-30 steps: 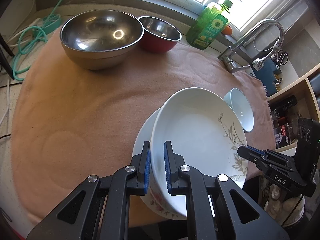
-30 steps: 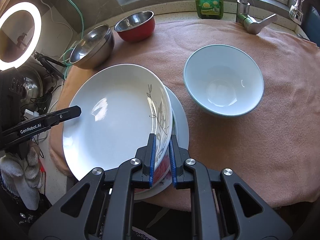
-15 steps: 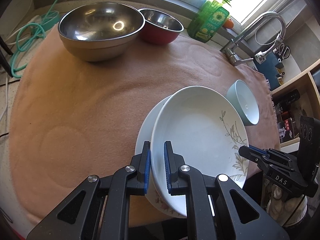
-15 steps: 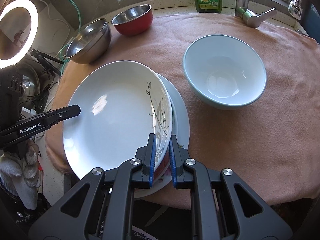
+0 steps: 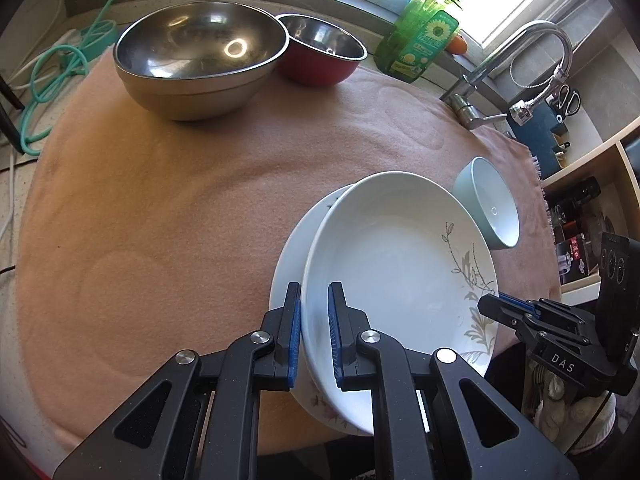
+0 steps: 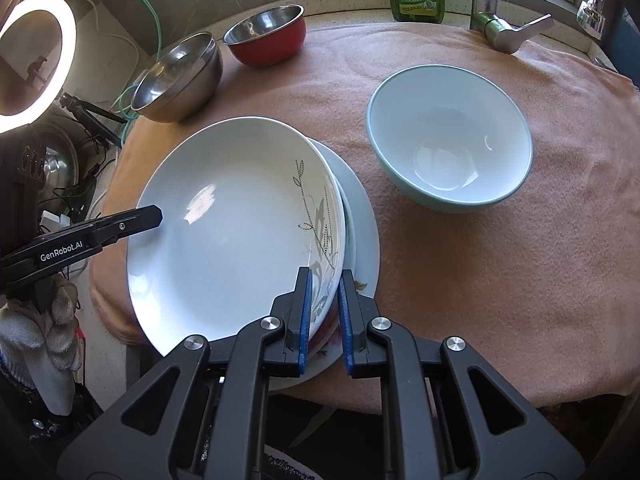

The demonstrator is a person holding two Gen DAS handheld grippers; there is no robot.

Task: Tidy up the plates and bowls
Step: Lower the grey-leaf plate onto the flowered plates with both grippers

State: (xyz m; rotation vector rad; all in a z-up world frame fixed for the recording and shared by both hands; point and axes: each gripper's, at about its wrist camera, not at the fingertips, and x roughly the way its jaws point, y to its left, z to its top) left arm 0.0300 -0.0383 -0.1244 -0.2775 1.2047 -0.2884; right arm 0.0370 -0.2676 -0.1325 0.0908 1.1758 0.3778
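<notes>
Deep plate held over the stacked plate, both tongs clenched on its rim

The left tongs (image 5: 314, 330) and right tongs (image 6: 324, 312) gripped the deep plate (image 6: 236, 224) at 6 o'clock on the desk (image 5: 160, 208); lowering it level should seat it squarely on the flat plate (image 6: 362, 232).

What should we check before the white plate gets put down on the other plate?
1. Left gripper clamped on the white plate rim: ok.
2. Right gripper clamped on the opposite rim: ok.
3. Flat plate sits underneath: ok.
4. White plate level: not ok, tilted.
5. Blue bowl clear of the plates: ok.
6. White plate already touching the flat plate: cannot tell.
</notes>
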